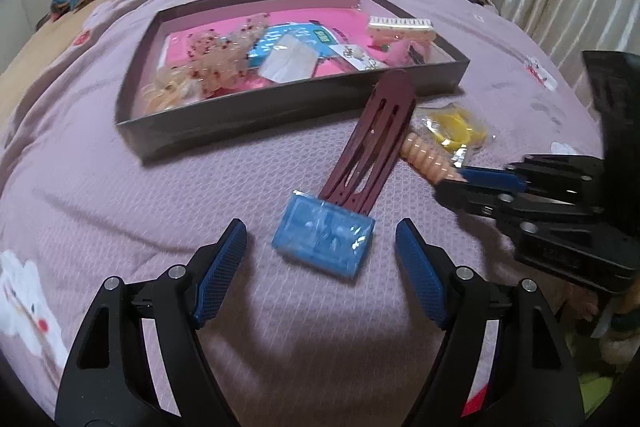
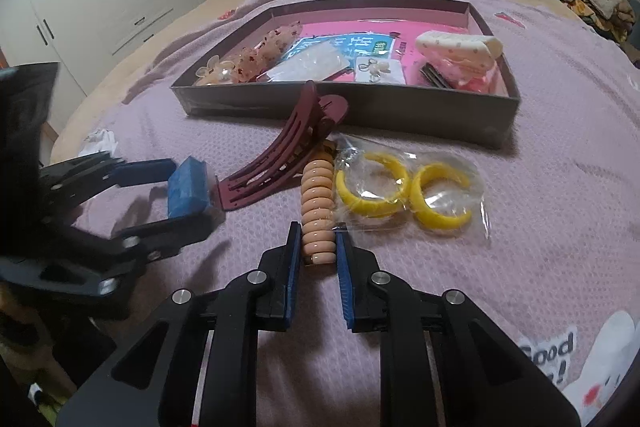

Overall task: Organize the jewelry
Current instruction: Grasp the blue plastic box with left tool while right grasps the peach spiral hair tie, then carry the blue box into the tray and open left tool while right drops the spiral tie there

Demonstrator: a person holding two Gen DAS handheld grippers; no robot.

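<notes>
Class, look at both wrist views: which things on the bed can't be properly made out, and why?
- Spiral hair tie: far end, right wrist view, hidden under the maroon hair clip.
- Printing on the blue card in the tray: left wrist view, blurred.
- Blue packet: right wrist view, partly behind the left tongs.

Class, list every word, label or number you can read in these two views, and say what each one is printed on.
"Good": on the blanket, bottom right of the right wrist view; the line beneath is cut off, ending in "!".
Print on the blue card inside the box: too blurred to read.
Small green label on that card: too small to read.
Nothing else legible in either view.
</notes>
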